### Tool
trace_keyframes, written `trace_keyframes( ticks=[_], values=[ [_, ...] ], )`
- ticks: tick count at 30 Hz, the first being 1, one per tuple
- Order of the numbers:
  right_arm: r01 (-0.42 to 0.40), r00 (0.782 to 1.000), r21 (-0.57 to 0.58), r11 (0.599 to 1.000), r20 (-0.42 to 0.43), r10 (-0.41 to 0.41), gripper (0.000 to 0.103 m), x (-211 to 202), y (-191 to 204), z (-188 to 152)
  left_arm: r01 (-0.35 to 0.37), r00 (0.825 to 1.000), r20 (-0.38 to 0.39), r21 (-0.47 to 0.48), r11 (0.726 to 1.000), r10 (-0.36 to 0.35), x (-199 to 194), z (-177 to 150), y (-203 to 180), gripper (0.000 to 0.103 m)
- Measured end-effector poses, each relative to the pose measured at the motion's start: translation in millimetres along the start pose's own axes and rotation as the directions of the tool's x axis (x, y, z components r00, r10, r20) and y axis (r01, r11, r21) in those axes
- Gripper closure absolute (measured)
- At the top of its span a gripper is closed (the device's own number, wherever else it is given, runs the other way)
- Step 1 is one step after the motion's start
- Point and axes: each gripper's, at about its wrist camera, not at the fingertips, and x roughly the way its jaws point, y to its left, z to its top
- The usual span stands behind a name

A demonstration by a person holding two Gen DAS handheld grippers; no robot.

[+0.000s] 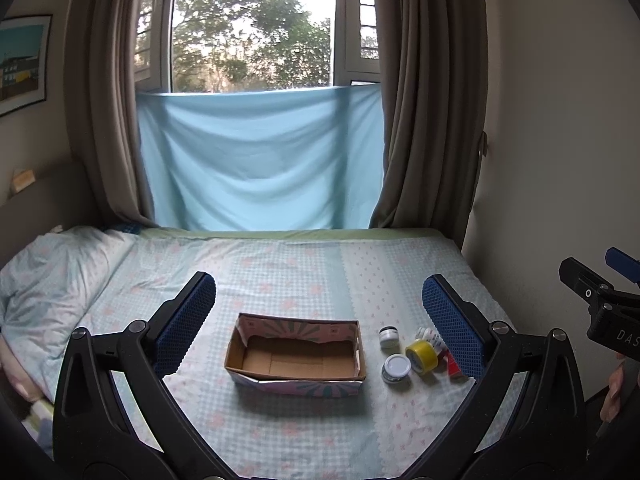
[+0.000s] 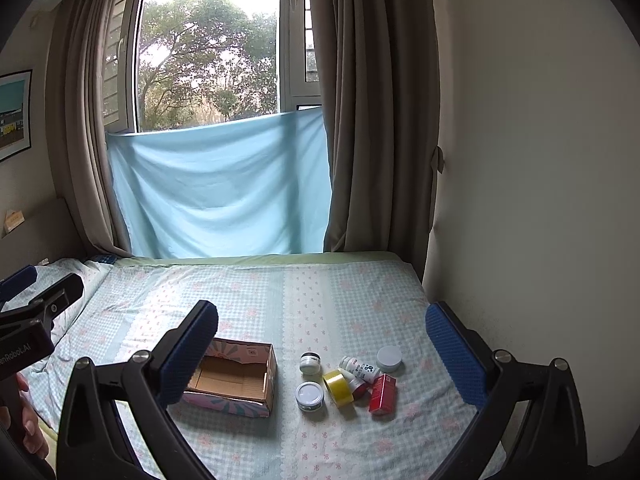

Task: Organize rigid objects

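Bed [image 1: 304, 264] below both tongs. Left tongs [image 1: 319, 320] spread wide, holding nothing, box [image 1: 296, 354] lying between its fingers. Right tongs [image 2: 322, 352] equally wide and bare, framing the red carton [image 2: 383, 394], yellow tape [image 2: 337, 387], white bottle [image 2: 360, 368] and jars [image 2: 309, 396], clustered right of the box.

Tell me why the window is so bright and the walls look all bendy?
In both wrist views daylight pours through the window, washing out the sky, while the bed below stays dimmer. The fisheye lens bends the curtains and wall edges in both views, with dark corners around each picture.
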Motion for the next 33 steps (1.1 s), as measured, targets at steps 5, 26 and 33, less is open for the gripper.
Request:
trace_keyframes(
  ticks=[5, 26, 33],
  values=[
    [0.024, 0.999, 0.032, 0.999, -0.023, -0.023, 0.0, 5, -8, 5, 0.042, 0.997, -0.067, -0.017, 0.999, -0.043, 29, -5, 1, 0.001],
    [0.018, 0.885, 0.308, 0.951, -0.448, 0.129, 0.0, 242, -200, -99, 0.108, 0.855, -0.512, 0.029, 0.994, -0.078, 269, -152, -170, 0.001],
    [0.001, 0.768, 0.363, 0.932, -0.597, 0.232, 0.006, 333, -225, -170, 0.082, 0.825, -0.564, 0.086, 0.993, -0.019, 339, -212, -205, 0.001]
  ],
)
